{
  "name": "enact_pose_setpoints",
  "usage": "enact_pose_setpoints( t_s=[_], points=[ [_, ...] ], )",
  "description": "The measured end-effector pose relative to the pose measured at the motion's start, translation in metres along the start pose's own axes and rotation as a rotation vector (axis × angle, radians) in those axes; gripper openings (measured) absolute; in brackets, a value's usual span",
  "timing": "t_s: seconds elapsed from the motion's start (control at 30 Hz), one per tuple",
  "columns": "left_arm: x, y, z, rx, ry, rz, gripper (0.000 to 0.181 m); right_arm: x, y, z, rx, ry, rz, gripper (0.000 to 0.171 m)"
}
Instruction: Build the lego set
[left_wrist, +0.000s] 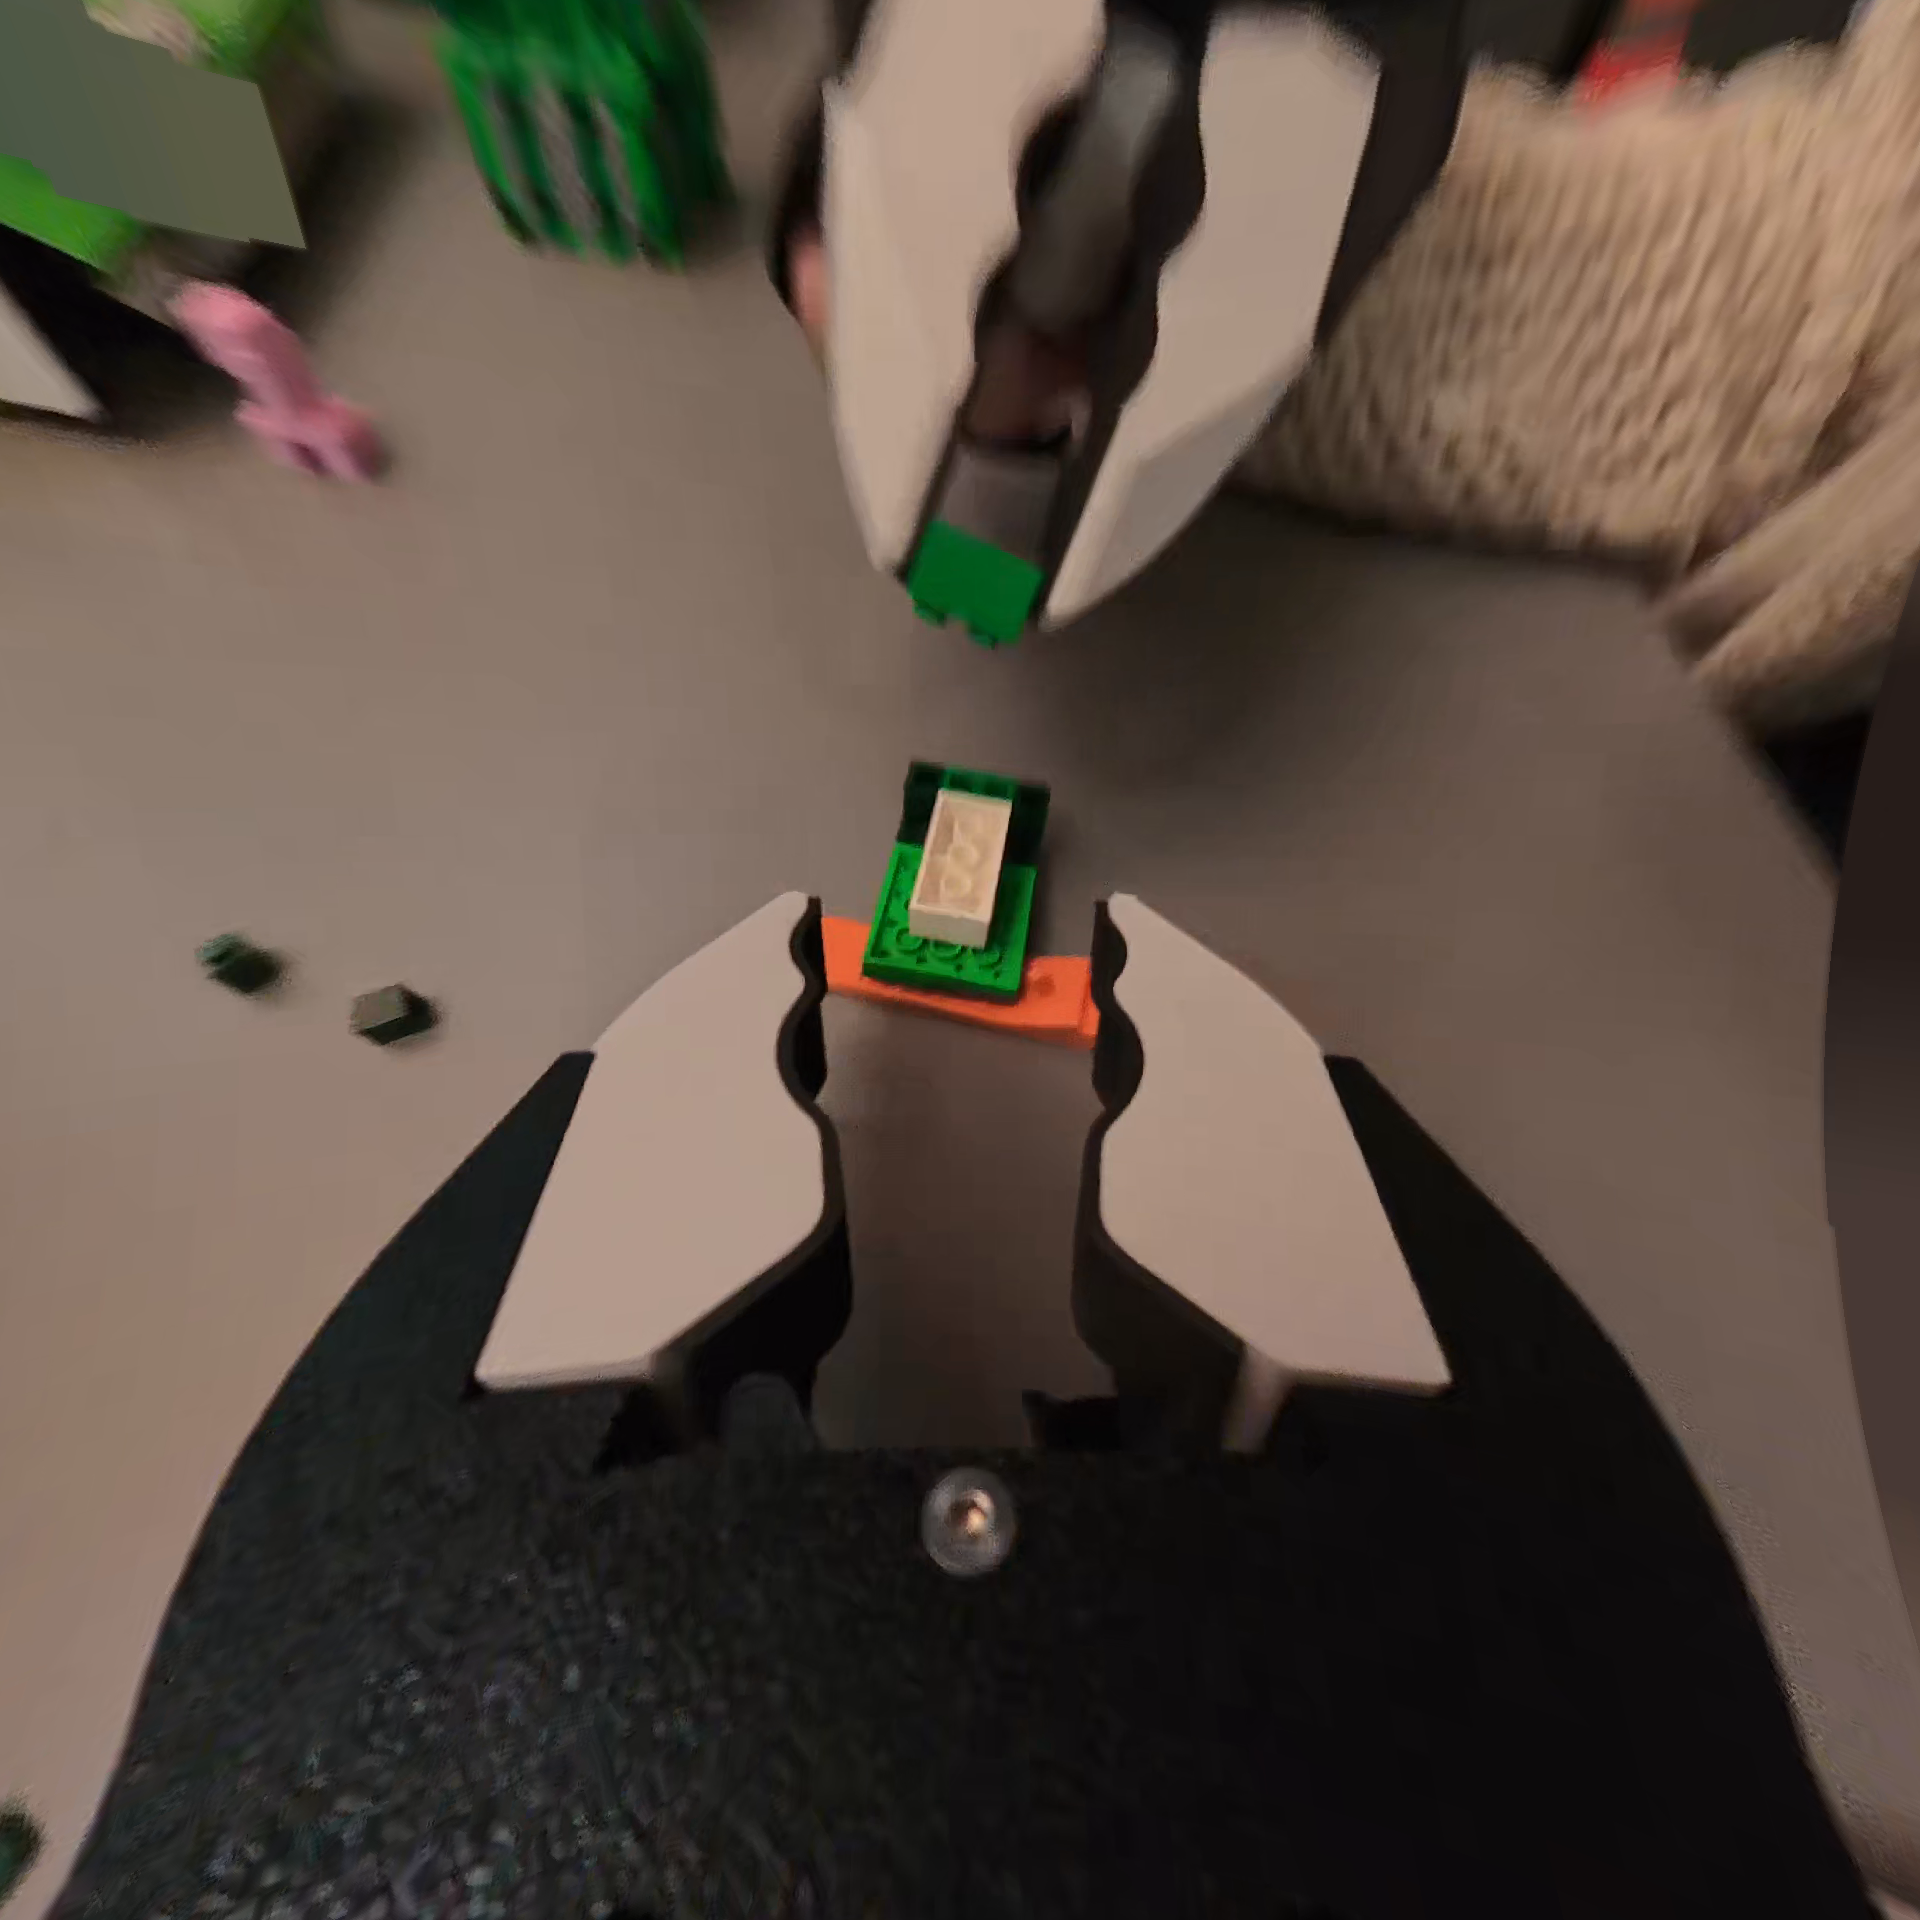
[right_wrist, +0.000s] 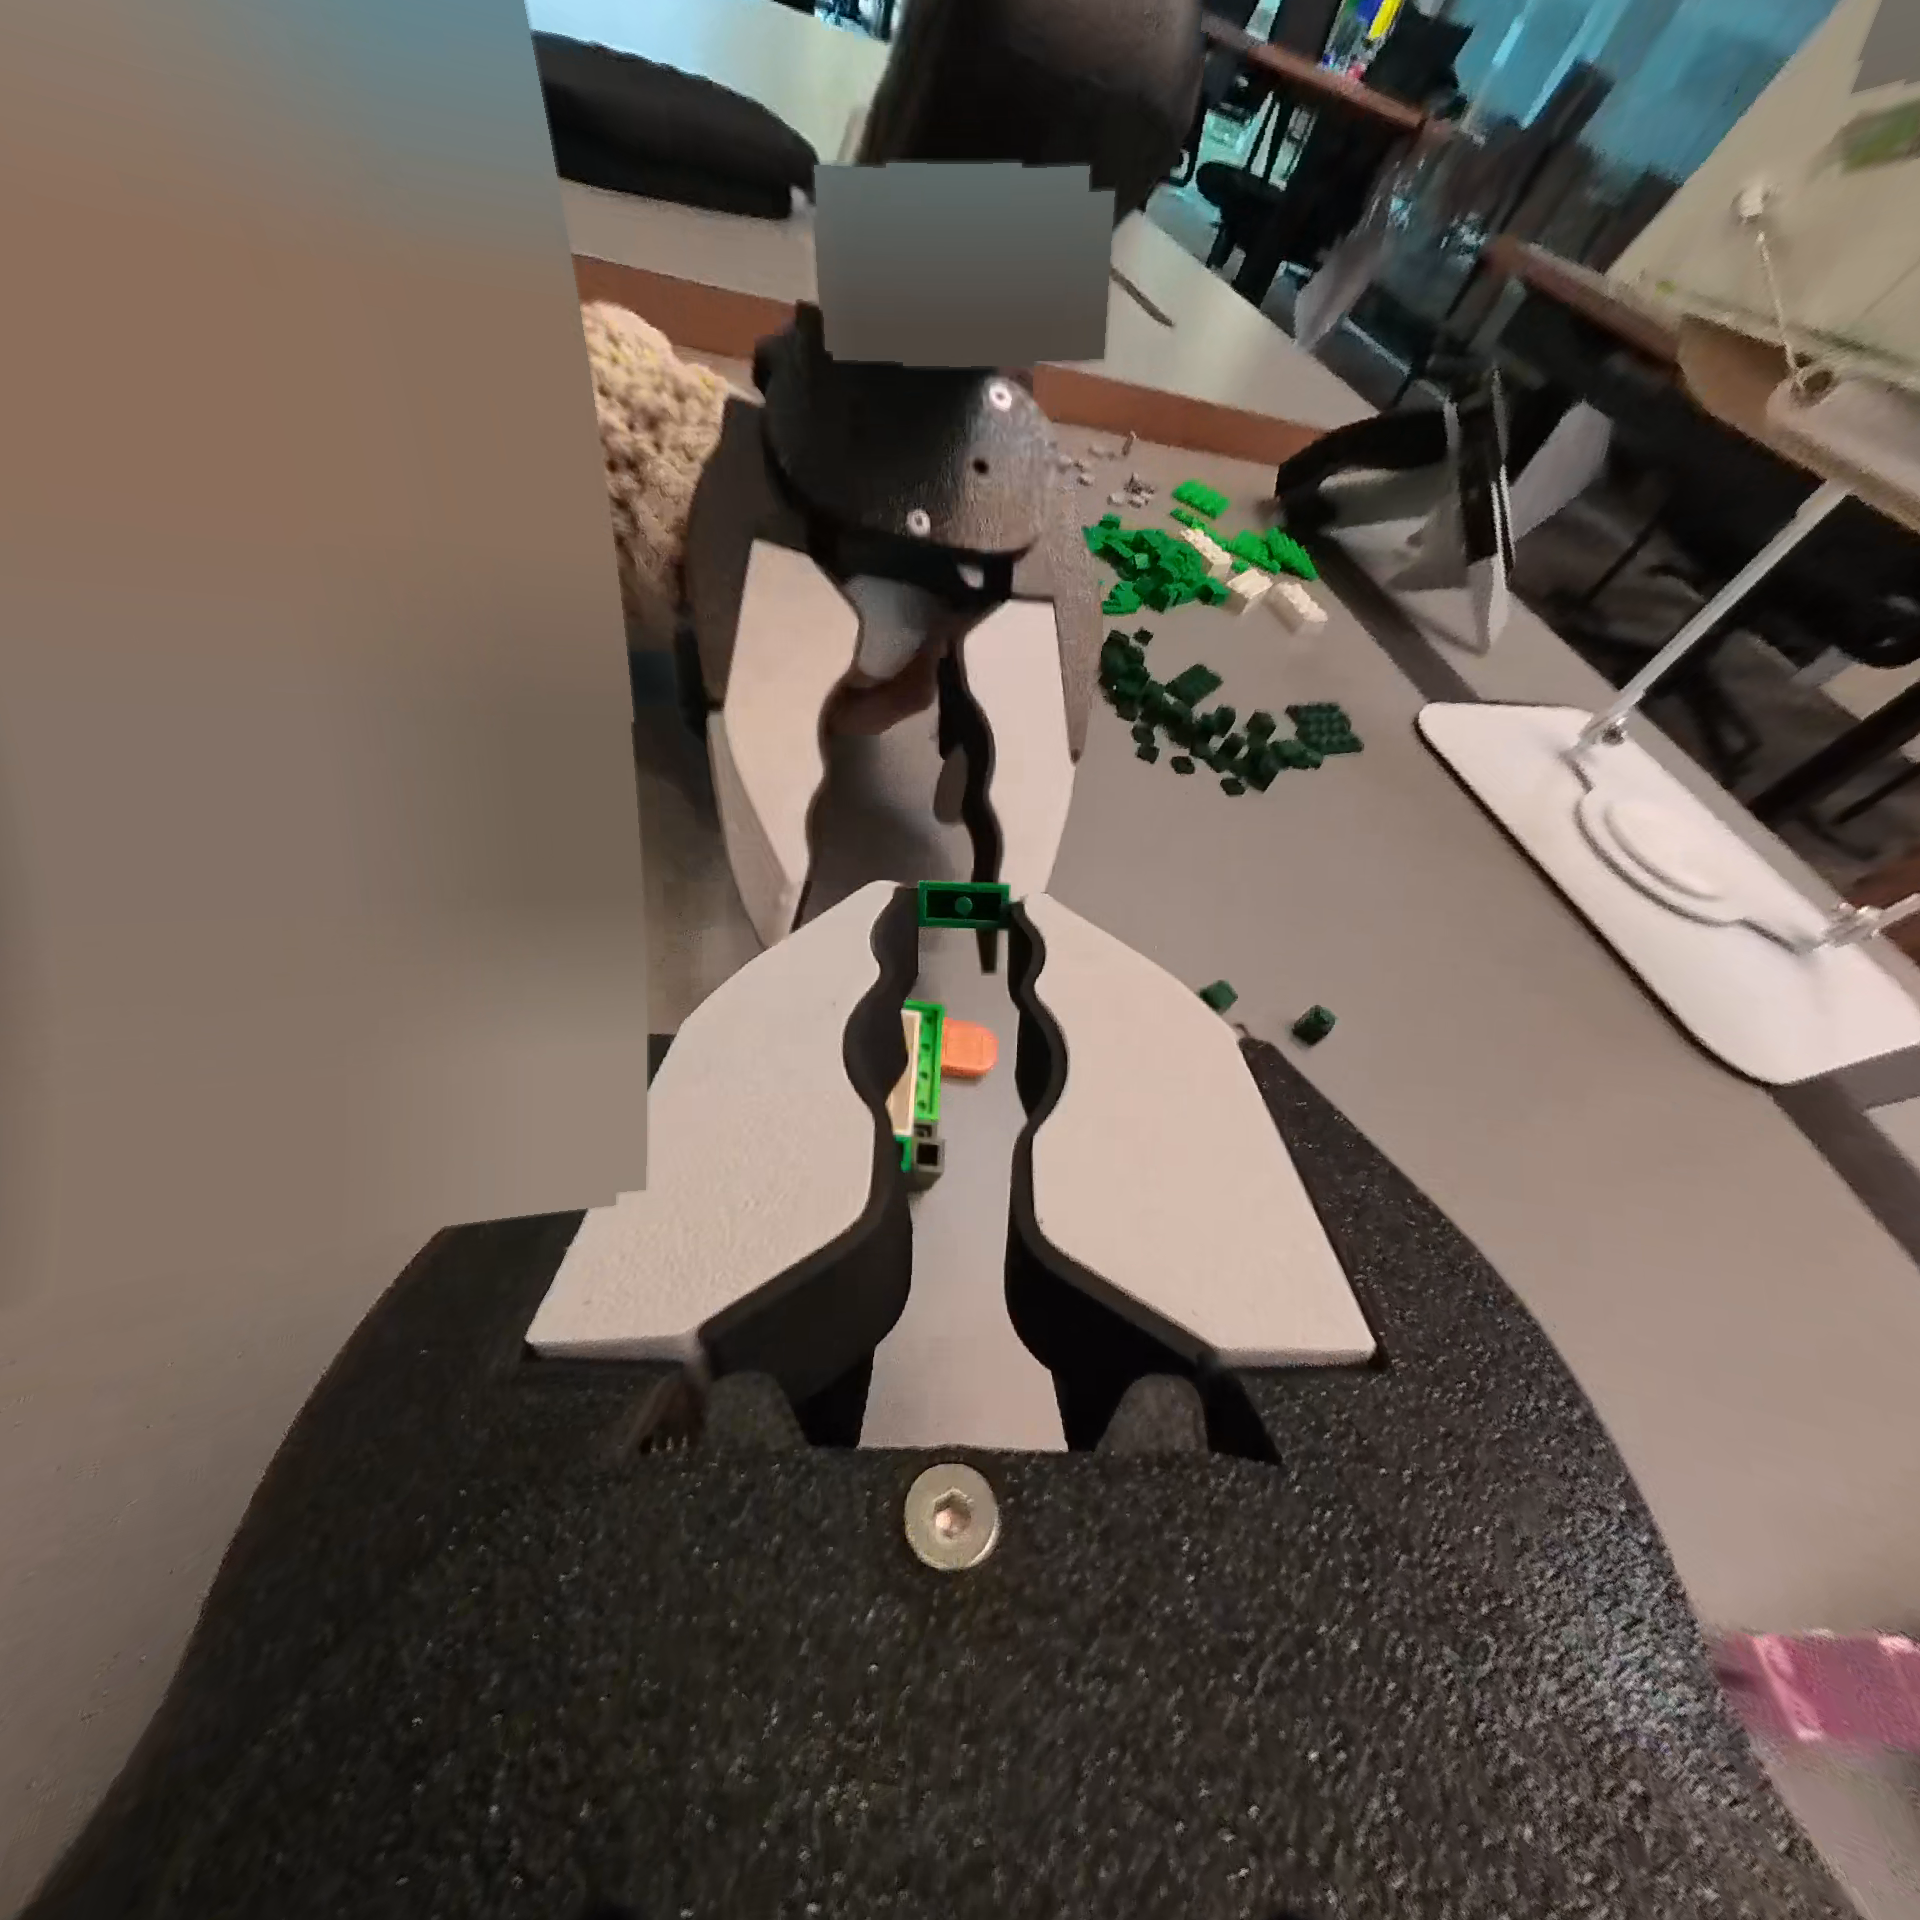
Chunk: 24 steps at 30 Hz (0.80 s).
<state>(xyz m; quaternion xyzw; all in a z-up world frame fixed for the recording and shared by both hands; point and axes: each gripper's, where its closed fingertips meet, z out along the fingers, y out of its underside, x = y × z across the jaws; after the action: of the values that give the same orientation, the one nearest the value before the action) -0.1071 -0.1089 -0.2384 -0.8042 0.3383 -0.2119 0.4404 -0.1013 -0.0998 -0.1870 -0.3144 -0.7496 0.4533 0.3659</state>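
Note:
A small build lies on the grey table: a green plate (left_wrist: 940, 925) with a white brick (left_wrist: 956, 868) on top, sitting on an orange piece (left_wrist: 1049, 1003). My left gripper (left_wrist: 951, 935) is open, its fingertips on either side of the orange piece, apart from it. My right gripper (left_wrist: 971, 582) is shut on a small green brick (left_wrist: 977, 582) and holds it above and beyond the build. In the right wrist view the green brick (right_wrist: 963, 904) sits between my right gripper's (right_wrist: 963, 906) tips, and the build (right_wrist: 923, 1070) shows below between the fingers.
Two dark green bricks (left_wrist: 312, 987) lie left of the build. Piles of green, dark green and white bricks (right_wrist: 1205, 623) lie farther off. A white stand base (right_wrist: 1621, 883) is at the right. A pink figure (left_wrist: 291, 384) and a woolly sleeve (left_wrist: 1621, 353) are near. My hands' fingertips stand some 5 cm from each other.

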Motion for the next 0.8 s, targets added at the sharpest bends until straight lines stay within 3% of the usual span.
enact_pose_setpoints(
  t_s=[0.2,0.43,0.57,0.8],
  points=[
    [-0.001,0.017,0.018,-0.121,0.038,0.051,0.048,-0.009,0.019,0.006,-0.098,-0.104,0.122,0.016],
    [0.004,0.017,0.019,-0.126,0.061,0.067,0.048,-0.023,0.03,0.022,-0.288,-0.169,0.168,0.016],
    [0.006,0.014,0.012,-0.082,0.04,0.078,0.057,-0.022,0.033,0.026,-0.407,-0.158,0.122,0.016],
    [0.007,0.006,-0.008,0.041,0.012,0.112,0.058,-0.029,0.036,0.032,-0.552,-0.176,0.108,0.016]
  ],
)
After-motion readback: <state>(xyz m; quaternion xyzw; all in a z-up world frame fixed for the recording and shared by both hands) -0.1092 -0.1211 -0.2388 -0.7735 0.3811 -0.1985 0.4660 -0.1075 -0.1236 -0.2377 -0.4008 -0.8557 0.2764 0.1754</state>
